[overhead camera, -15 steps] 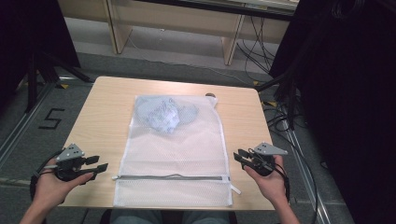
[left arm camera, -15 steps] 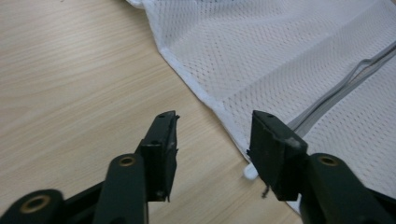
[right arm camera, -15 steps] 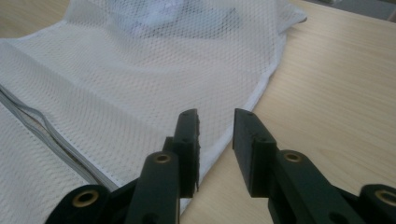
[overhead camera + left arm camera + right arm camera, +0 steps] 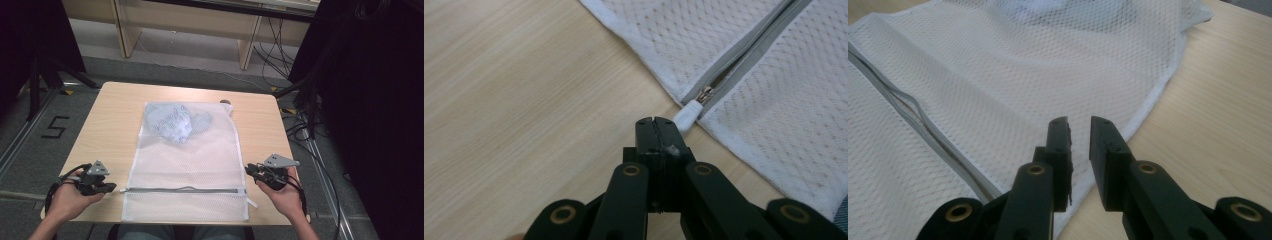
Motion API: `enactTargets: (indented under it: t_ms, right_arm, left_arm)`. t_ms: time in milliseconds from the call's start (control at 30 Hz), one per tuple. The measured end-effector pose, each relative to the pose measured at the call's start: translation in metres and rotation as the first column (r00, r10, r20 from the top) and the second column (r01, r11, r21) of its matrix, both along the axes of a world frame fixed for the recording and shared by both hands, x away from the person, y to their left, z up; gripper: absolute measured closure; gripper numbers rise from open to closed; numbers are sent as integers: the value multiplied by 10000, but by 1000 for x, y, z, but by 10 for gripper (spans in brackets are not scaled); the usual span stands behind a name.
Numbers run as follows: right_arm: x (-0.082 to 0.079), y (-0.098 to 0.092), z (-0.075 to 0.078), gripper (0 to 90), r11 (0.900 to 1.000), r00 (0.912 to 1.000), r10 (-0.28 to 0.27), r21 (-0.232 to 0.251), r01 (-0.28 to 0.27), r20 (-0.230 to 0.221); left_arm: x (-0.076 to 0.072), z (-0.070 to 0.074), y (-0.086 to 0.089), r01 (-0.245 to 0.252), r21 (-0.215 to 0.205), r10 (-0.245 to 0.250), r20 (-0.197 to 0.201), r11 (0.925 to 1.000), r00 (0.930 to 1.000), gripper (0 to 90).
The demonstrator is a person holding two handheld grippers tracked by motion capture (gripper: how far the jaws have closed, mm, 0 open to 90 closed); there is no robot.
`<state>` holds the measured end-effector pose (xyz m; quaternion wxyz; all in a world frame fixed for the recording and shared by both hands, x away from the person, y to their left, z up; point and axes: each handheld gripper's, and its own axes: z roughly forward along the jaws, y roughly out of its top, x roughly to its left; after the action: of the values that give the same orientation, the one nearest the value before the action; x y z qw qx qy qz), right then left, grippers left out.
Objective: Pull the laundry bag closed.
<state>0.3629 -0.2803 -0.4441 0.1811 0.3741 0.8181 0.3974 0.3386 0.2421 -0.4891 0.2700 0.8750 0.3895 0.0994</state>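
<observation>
While a white mesh laundry bag (image 4: 187,165) lies flat across the middle of a pale wooden table (image 4: 110,120), a person seated at the bottom of the high view rests a hand-held gripper at either side of it. A crumpled pale-blue garment (image 4: 175,122) shows through the mesh in the bag's upper part, toward the far edge of the table. A grey zipper (image 4: 185,189) runs across the bag near its lower end, from left to right in the frame.

At lower left of the high view, the left gripper (image 4: 111,189) sits just beside the bag's left edge, level with the zipper. Its own view shows the two black jaws pressed together with nothing between them, their tips (image 4: 655,122) over bare wood at lower centre. Just beyond the tips, to the right, a small white pull tab (image 4: 687,113) hangs from the zipper's metal slider (image 4: 705,93); whether the jaws touch the tab cannot be told. The zipper tape runs away toward the upper right corner of that view.

At lower right of the high view, the right gripper (image 4: 249,170) points toward the bag's right edge, close to the zipper's far end. In its own view the jaws stand slightly apart, a narrow gap between them and nothing held, the tips (image 4: 1079,124) poised over the bag's hem where mesh meets wood. The zipper line crosses the left side of that view.
</observation>
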Motion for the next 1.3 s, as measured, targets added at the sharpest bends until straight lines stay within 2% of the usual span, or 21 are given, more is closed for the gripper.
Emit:
enactTargets:
  t_ms: [100,200,300,333,367,433,467,500,600,633,767,800,867,900,933,1000,1033,1133,1200,1267,1300]
  right_arm:
    - [2,1,-1,795,9997,9991,223,-111,-219,363]
    - [2,2,-1,794,9993,9991,352,-159,-349,235]
    - [1,3,-3,792,9995,9994,315,-91,-317,-155]
    - [4,1,-3,789,9984,9985,526,-191,-523,170]
    - [2,1,-2,785,9994,9994,329,-92,-330,-135]
    - [1,1,-3,782,9995,9995,306,-60,-306,-49]
    - [1,1,-3,778,9996,9996,286,6,-286,56]
    - [3,-1,-3,776,9992,9987,398,-86,-395,315]
    - [3,0,-3,772,9993,9992,368,-36,-367,166]
    - [2,2,-2,770,9996,9996,264,41,-263,-85]
    - [4,1,-3,764,9993,9990,372,-12,-372,248]
    - [4,1,-3,763,9992,9990,389,-18,-389,240]
    - [5,0,-3,762,9991,9988,426,-15,-426,246]
    - [2,2,-3,761,9997,9997,163,200,-160,-192]
    - [1,1,-3,760,9997,9996,178,189,-174,-230]
    - [2,1,-3,759,9997,9996,181,174,-178,-198]
    - [2,1,-3,758,9997,9996,192,148,-189,-184]
    - [2,0,-3,756,9997,9997,228,116,-228,-42]
    - [3,0,-4,755,9996,9996,269,97,-270,56]
    - [4,-1,-4,754,9992,9991,389,26,-389,183]
    - [4,-1,-4,753,9993,9991,385,28,-385,192]
  left_arm:
    - [1,1,-1,225,53,-224,-178,9997,9996,897]
    - [3,-1,-5,417,-27,-417,-202,9991,9989,896]
    - [4,-1,-8,630,312,-631,18,9975,9980,894]
    - [4,1,-5,1049,666,-1043,-122,9923,9945,889]
    - [3,1,-5,1115,795,-1110,-99,9906,9938,872]
    - [3,1,-4,1209,938,-1211,-37,9882,9926,848]
    - [4,1,-1,1710,1195,-1692,-248,9780,9853,799]
    - [3,0,-2,1697,1225,-1685,-197,9779,9855,783]
    - [3,1,-4,1671,1384,-1645,-303,9762,9859,769]
    - [4,1,-7,1879,1490,-1851,-328,9708,9822,763]
    - [5,0,-12,1891,1627,-1883,-201,9684,9819,771]
    - [6,0,-14,2068,1751,-2062,-217,9626,9783,773]
    - [5,0,-15,2080,1783,-2070,-246,9617,9780,771]
    - [6,0,-17,2266,1903,-2253,-288,9552,9739,769]
    - [6,0,-18,2336,2021,-2327,-285,9511,9721,762]
    - [6,0,-20,2352,1977,-2344,-274,9516,9717,749]
    - [7,1,-20,2497,2153,-2509,-222,9441,9678,746]
    - [8,0,-20,2394,2047,-2403,-211,9491,9705,736]
    - [9,0,-21,2482,2114,-2503,-171,9454,9680,716]
    - [11,1,-23,2713,2395,-2767,-112,9322,9609,698]
    - [10,1,-24,2752,2301,-2815,-60,9334,9596,690]
